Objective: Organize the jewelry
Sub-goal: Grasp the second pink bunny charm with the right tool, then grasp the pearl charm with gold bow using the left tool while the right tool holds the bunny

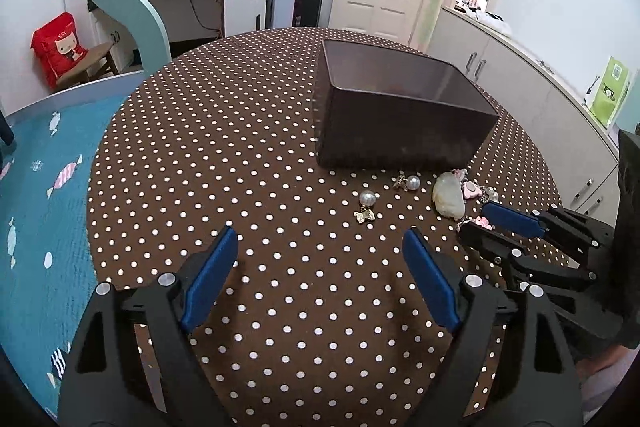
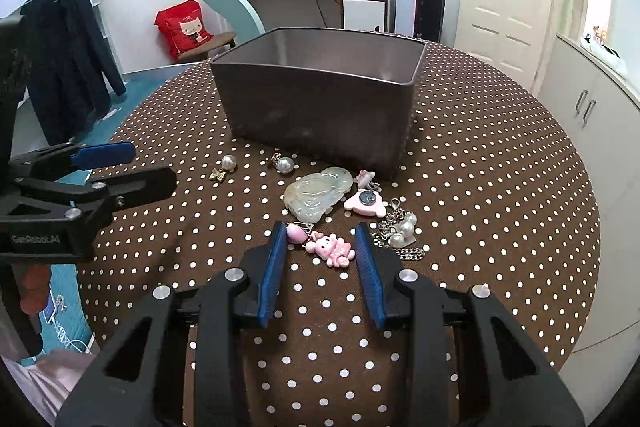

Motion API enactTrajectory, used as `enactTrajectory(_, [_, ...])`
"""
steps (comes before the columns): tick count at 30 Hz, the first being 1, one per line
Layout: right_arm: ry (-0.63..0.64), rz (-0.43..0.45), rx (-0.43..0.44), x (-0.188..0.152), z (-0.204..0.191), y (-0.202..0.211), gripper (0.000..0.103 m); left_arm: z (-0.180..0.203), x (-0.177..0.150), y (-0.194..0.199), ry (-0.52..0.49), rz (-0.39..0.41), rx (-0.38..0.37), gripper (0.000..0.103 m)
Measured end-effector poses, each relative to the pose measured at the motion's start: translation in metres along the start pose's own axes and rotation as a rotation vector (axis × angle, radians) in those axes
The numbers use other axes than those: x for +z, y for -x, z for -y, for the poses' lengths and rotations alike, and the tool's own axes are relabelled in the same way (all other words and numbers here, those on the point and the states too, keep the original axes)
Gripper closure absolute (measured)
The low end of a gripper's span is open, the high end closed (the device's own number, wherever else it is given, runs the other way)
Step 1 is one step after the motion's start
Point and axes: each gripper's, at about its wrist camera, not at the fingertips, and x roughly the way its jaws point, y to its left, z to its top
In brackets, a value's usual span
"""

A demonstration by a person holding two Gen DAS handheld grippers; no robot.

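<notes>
Nearest the right wrist camera, the right tool (image 2: 322, 247) sits low over the surface (image 2: 500, 187), a round top under brown cloth with white dots; its blue-padded fingers (image 2: 272, 275) stand apart, with a pink bunny charm (image 2: 334, 249) lying on the cloth between their tips, gripped by neither; whether either pad touches the charm cannot be told. The left tool (image 1: 318, 247) hovers above bare cloth with its jaws wide apart, holding nothing.

Behind the jewelry stands a dark open box (image 2: 320, 95), rectangular with tall walls; what lies on its floor cannot be seen. Just in front of the box lies a pale green jade pendant (image 2: 318, 197); beside it on the right rests a pink bear-shaped charm (image 2: 366, 205) with a dark round centre; further right, a silver chain with pearls (image 2: 402, 237) trails toward the right tool. A small pink oval bead (image 2: 295, 233) sits against the inner face of the right tool's left pad, joined to the bunny charm. Left of the pendant lie two pearl earrings, well apart from the rest: one (image 2: 284, 164) close to the box wall, the other (image 2: 224, 167) with a small gold bow.
</notes>
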Motion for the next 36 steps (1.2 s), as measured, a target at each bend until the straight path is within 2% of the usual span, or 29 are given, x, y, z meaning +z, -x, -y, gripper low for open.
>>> enactTrajectory(1, [0.003, 0.001, 0.0, 0.001, 0.0, 0.0, 0.071, 0.001, 0.0, -0.001, -0.001, -0.002, -0.005, 0.018])
enactTrajectory(2, [0.009, 0.0, 0.003, 0.0, 0.0, 0.0, 0.076, 0.003, 0.0, -0.003, -0.001, -0.003, -0.008, 0.018])
enactTrajectory(3, [0.015, -0.003, 0.007, -0.001, 0.0, 0.0, 0.089, 0.003, 0.001, -0.003, -0.002, -0.003, -0.011, 0.018])
enactTrajectory(19, [-0.027, 0.019, 0.036, -0.002, 0.011, 0.012, 0.089, 0.012, 0.012, -0.02, 0.001, -0.031, -0.02, 0.018])
enactTrajectory(21, [-0.045, 0.028, 0.032, -0.001, 0.016, 0.015, 0.098, 0.013, 0.014, -0.022, 0.003, -0.03, -0.028, 0.018])
enactTrajectory(28, [-0.074, 0.045, 0.021, 0.003, 0.033, 0.025, 0.097, 0.017, 0.021, -0.028, -0.019, -0.019, -0.031, 0.023])
enactTrajectory(29, [-0.07, 0.048, 0.008, 0.003, 0.034, 0.027, 0.093, 0.017, 0.022, -0.029, -0.023, -0.021, -0.029, 0.023])
enactTrajectory(33, [-0.032, 0.052, 0.059, 0.002, 0.027, 0.028, 0.077, 0.018, 0.023, -0.031, -0.025, -0.026, -0.027, 0.023])
enactTrajectory(36, [0.041, 0.024, 0.07, 0.001, 0.013, 0.02, 0.077, 0.014, 0.022, -0.033, -0.016, -0.032, -0.011, 0.023])
